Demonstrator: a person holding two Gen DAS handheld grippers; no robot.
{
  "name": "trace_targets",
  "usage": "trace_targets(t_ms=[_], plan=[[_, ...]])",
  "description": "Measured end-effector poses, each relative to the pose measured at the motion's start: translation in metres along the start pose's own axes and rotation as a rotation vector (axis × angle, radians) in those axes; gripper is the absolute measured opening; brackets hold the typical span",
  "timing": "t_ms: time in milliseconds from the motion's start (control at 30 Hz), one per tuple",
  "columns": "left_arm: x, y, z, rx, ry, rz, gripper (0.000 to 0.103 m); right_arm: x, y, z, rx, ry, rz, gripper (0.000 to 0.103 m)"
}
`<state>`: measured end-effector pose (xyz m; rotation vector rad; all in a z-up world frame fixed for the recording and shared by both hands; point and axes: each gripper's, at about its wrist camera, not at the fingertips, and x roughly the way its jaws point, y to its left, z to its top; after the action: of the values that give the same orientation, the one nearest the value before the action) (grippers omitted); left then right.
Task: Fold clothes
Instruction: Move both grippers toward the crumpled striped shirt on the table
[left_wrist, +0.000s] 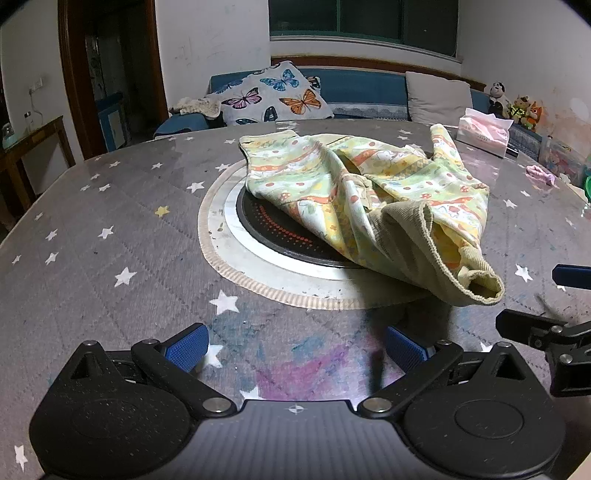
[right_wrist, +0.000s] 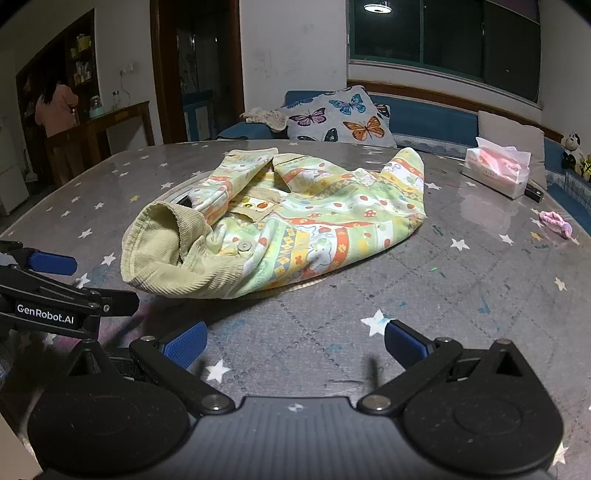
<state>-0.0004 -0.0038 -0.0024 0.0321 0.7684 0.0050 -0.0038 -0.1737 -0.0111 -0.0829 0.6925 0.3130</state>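
Note:
A small patterned child's jacket with a tan corduroy lining lies crumpled on the grey star-print table, partly over a round black hotplate. Its corduroy sleeve cuff points toward me. In the right wrist view the jacket lies ahead, cuff at the left. My left gripper is open and empty, short of the jacket. My right gripper is open and empty, also short of it. Each gripper shows at the edge of the other's view: the right gripper and the left gripper.
A tissue box stands at the far right of the table, with a pink cloth scrap nearby. A blue sofa with a butterfly cushion is behind the table. A person stands at the far left.

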Motion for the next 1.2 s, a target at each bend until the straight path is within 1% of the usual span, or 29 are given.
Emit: trace_targets(t_ms=[567,800,900,1033,1200], plan=[[0.004,-0.004,0.002,0.008,0.019,0.007,0.103,0.002,-0.002,0.000,0.001,0.005,-0.010,0.103],[0.006,0.000,0.004,0.001,0.020,0.014,0.103,-0.005,-0.009,0.009,0.030,-0.033,-0.025,0.103],[0.006,0.003,0.006,-0.004,0.018,0.021,0.103,-0.008,-0.008,0.017,0.037,-0.067,-0.008,0.103],[0.005,0.010,0.008,-0.018,0.013,0.038,0.103,0.002,0.001,0.027,-0.002,-0.073,0.040,0.103],[0.004,0.019,0.009,-0.038,0.010,0.056,0.103,0.025,0.017,0.025,-0.068,-0.019,0.065,0.103]])
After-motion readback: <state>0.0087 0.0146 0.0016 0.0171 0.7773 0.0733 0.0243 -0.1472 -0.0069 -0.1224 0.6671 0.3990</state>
